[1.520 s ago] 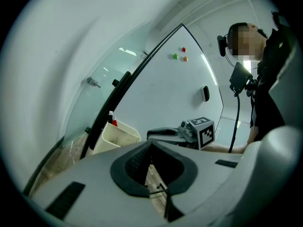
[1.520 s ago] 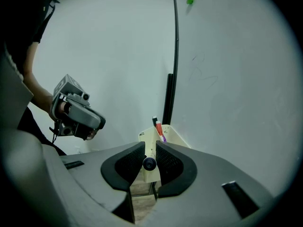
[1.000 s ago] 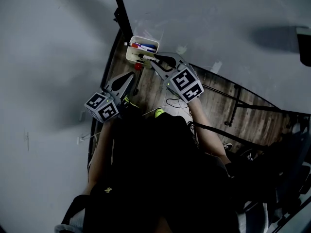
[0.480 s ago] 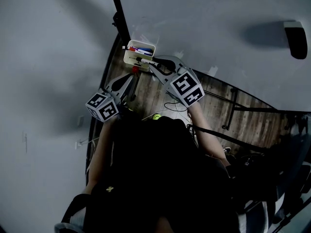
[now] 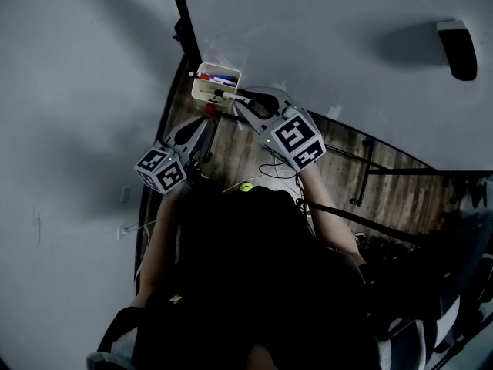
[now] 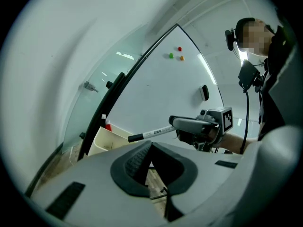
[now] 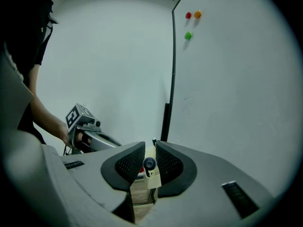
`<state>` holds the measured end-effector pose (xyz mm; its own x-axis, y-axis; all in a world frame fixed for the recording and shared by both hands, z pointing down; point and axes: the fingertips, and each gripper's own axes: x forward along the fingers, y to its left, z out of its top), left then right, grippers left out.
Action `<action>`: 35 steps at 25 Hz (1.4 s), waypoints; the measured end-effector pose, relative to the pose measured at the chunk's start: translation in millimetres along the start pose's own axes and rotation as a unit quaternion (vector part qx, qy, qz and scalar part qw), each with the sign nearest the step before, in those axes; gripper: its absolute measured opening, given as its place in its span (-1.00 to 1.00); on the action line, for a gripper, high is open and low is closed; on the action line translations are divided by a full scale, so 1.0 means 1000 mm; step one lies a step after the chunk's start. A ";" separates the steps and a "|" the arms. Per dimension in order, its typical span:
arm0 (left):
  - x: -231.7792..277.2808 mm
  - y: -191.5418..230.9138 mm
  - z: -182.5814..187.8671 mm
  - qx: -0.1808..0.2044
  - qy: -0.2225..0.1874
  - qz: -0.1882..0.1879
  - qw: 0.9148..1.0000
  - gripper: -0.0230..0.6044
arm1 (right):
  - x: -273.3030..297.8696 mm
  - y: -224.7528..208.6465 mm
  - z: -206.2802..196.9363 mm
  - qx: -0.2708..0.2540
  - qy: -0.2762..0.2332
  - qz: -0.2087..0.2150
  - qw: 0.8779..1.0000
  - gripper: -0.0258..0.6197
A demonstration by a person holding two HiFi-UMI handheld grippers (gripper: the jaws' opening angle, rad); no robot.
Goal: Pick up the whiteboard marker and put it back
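A whiteboard marker (image 5: 231, 96) with a white barrel and black cap lies level in my right gripper (image 5: 242, 103), which is shut on its rear end. Its capped tip (image 6: 135, 137) hangs over the cream marker tray (image 5: 202, 91) fixed below the whiteboard. The right gripper view shows the marker (image 7: 149, 163) end-on between the pads, with the tray (image 7: 152, 178) just beyond. My left gripper (image 5: 206, 123) hovers lower and to the left of the tray. Its jaws (image 6: 150, 144) meet at the tips with nothing between them.
The tray holds red and blue markers (image 5: 219, 77). The whiteboard (image 5: 347, 45) carries a black eraser (image 5: 456, 48) and three small magnets (image 6: 176, 54). A black frame post (image 5: 185, 29) runs beside the tray. Cables (image 5: 277, 164) lie on the wooden floor.
My right gripper has risen a little with the marker, its tip staying over the tray. The left gripper has kept its place.
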<state>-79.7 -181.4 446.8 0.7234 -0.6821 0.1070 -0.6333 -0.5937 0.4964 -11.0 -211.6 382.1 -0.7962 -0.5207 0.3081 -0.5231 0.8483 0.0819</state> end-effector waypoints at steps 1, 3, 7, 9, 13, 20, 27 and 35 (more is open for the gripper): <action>0.000 0.000 0.000 0.004 0.001 0.002 1.000 -0.88 | -0.001 0.000 0.001 -0.001 0.000 -0.001 1.000 -0.69; 0.001 -0.001 -0.001 0.006 0.000 0.001 1.000 -0.88 | -0.004 -0.001 0.002 -0.003 0.000 -0.003 1.000 -0.69; 0.002 -0.002 -0.001 -0.016 -0.008 -0.008 1.000 -0.88 | -0.007 -0.002 0.006 -0.006 -0.004 -0.009 1.000 -0.69; 0.001 -0.001 -0.002 -0.023 -0.010 -0.010 1.000 -0.88 | -0.007 -0.003 0.008 -0.008 -0.005 -0.012 1.000 -0.69; -0.001 -0.002 -0.004 -0.023 -0.007 -0.012 1.000 -0.88 | -0.007 -0.006 0.008 -0.008 -0.005 -0.017 1.000 -0.69; -0.010 0.000 -0.006 -0.029 -0.005 -0.013 0.999 -0.88 | -0.004 -0.009 0.010 -0.007 -0.006 -0.027 1.000 -0.69; -0.015 0.003 -0.008 -0.034 -0.004 -0.014 0.999 -0.88 | -0.002 -0.016 0.009 -0.006 -0.006 -0.040 0.999 -0.69; -0.019 0.006 -0.010 -0.038 0.003 -0.017 0.999 -0.88 | 0.003 -0.024 0.012 -0.002 -0.006 -0.050 0.999 -0.69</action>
<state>-94.2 -167.6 456.1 0.7464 -0.6588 0.0940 -0.5851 -0.5825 0.5643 -4.6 -235.2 369.5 -0.7444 -0.6033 0.2861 -0.5981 0.7930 0.1160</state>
